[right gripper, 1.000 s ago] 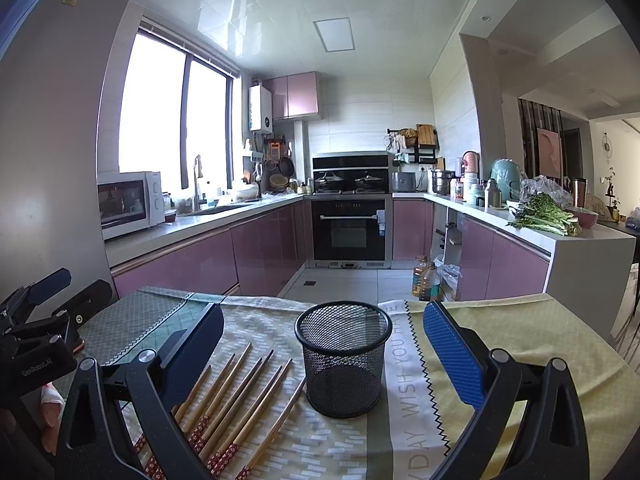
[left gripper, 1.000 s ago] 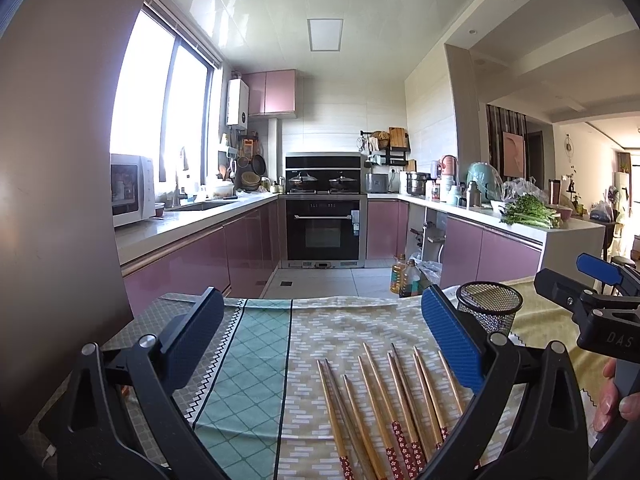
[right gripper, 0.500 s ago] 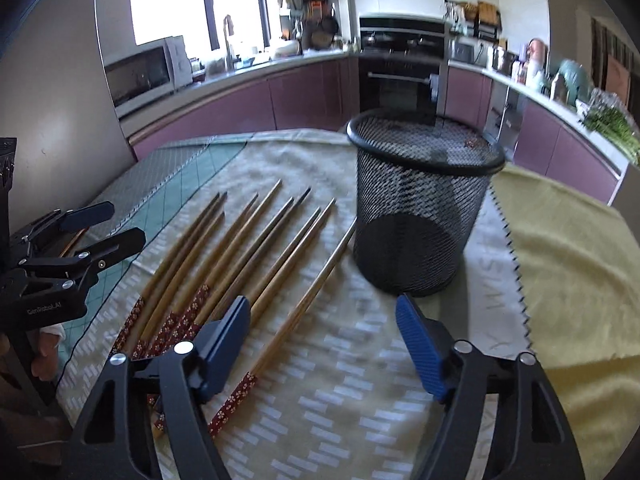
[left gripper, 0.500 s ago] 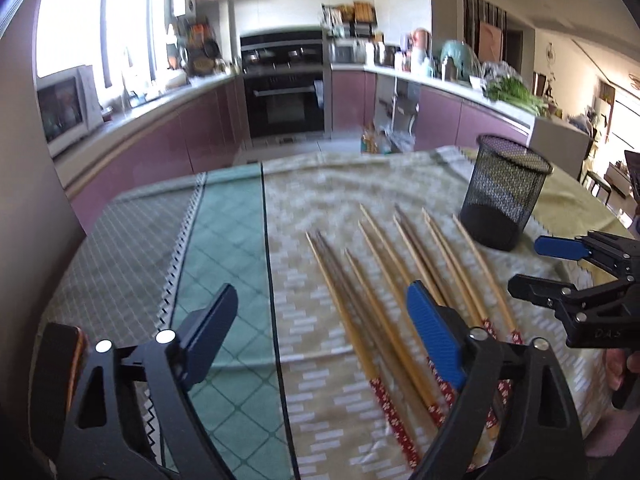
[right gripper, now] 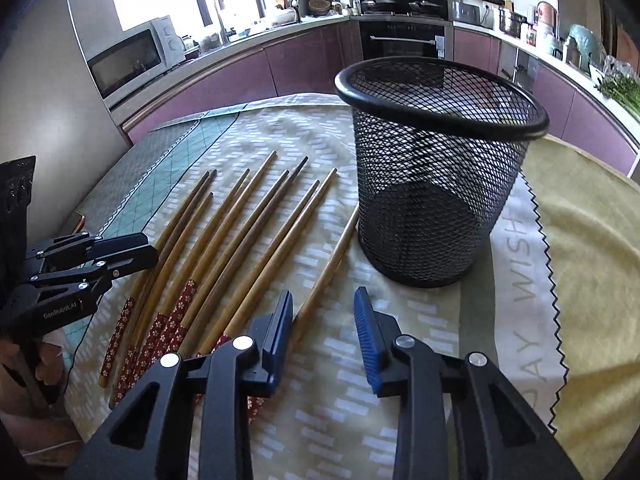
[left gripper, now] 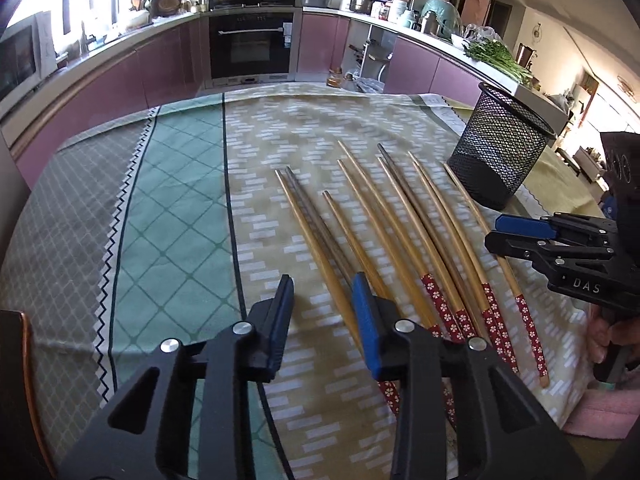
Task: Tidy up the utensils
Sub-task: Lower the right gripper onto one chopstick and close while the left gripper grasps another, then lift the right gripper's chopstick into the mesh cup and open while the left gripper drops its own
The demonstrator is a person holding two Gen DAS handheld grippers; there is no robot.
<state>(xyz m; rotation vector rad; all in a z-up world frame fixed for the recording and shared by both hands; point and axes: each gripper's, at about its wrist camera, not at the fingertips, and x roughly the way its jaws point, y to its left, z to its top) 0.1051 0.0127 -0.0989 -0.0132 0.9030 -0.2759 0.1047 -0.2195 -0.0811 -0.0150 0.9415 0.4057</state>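
Note:
Several wooden chopsticks (left gripper: pixel 400 232) with red flowered ends lie fanned on the tablecloth, left of a black mesh cup (left gripper: pixel 496 152). My left gripper (left gripper: pixel 322 292) hovers over the leftmost chopsticks. Its jaws are closing and a chopstick runs under the gap, but the pads press on nothing. My right gripper (right gripper: pixel 323 300) hangs over the rightmost of the chopsticks (right gripper: pixel 240 232), just in front of the mesh cup (right gripper: pixel 432 184). Its jaws are closing too, with that stick low between them, ungripped. Each gripper also shows in the other's view: right gripper (left gripper: pixel 520 236), left gripper (right gripper: pixel 120 252).
The table carries a patterned cloth with a green panel (left gripper: pixel 172 208) on the left and a yellow cloth (right gripper: pixel 580 240) on the right. A person's hand (left gripper: pixel 608 340) holds the right gripper. Purple kitchen cabinets (left gripper: pixel 160 64) and an oven (left gripper: pixel 252 44) stand beyond the table.
Both grippers tipped downward and sank toward the table, so the chopsticks now fill the views. Both pairs of jaws went from wide apart to a narrow gap.

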